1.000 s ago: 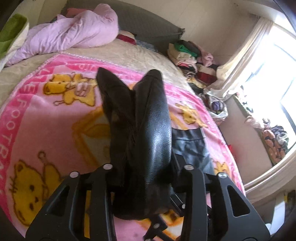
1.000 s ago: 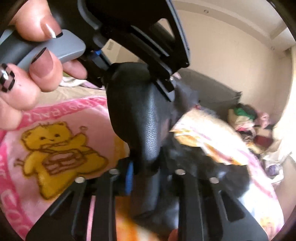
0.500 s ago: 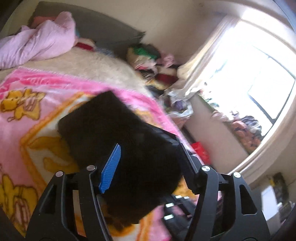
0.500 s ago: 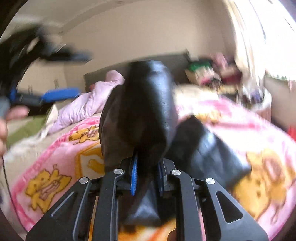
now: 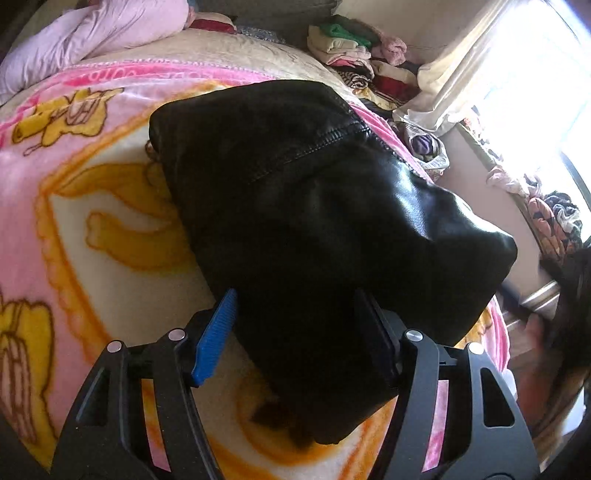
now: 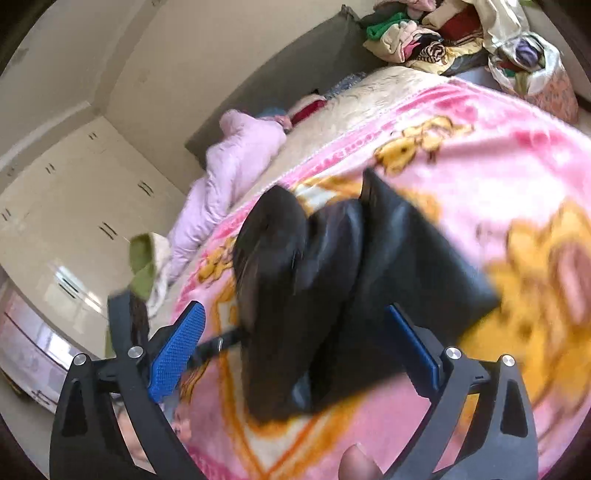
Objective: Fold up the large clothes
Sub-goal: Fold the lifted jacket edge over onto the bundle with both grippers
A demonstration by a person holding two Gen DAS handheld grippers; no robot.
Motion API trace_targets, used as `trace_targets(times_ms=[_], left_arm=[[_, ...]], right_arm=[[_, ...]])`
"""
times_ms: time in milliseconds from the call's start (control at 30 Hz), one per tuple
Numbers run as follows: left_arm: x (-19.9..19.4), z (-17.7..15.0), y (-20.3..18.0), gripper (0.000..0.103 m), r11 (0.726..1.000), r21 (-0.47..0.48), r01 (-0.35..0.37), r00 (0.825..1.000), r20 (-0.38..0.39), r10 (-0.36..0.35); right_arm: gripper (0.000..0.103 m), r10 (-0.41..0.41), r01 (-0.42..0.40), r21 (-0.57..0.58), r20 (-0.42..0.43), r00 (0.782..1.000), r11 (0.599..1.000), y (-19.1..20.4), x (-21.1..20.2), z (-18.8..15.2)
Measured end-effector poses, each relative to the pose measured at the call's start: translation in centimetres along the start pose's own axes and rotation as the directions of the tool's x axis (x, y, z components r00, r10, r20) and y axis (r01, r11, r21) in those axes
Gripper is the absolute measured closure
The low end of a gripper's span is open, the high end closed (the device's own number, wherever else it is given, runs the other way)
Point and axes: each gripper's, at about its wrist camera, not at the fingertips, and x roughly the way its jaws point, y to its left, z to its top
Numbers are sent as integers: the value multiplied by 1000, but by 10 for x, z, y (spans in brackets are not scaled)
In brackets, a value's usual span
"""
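A black leather garment (image 5: 314,206) lies folded in a thick bundle on the pink cartoon blanket (image 5: 74,206). My left gripper (image 5: 295,295) stands open around the bundle's near end; its blue left pad (image 5: 214,339) is bare and clear of the leather. In the right wrist view the same garment (image 6: 332,280) shows as rolled folds. My right gripper (image 6: 293,308) straddles it with jaws opening wide. Both of its blue pads (image 6: 177,354) show and do not press on the leather.
A lilac quilt (image 5: 110,29) is bunched at the head of the bed. A pile of folded clothes (image 5: 354,48) and a bag sit past the bed's far corner, below a bright window (image 5: 535,92). A fingertip (image 6: 354,461) shows at the bottom edge.
The right gripper was shut on the raised garment and now has its jaws wide. The left jaws widened too. The garment went from hanging upright to lying folded on the blanket.
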Motion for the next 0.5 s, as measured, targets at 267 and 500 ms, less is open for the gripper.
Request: trace_targets(times_ms=[267, 500], left_arm=[[-2, -1, -2, 46, 1000, -4, -2, 1000, 0, 2], [-31, 4, 2, 37, 998, -36, 52, 995, 87, -49]], right_arm=[[32, -216, 127, -303, -283, 934, 945, 45, 112, 45], [86, -124, 113, -521, 15, 992, 846, 91, 51, 53]])
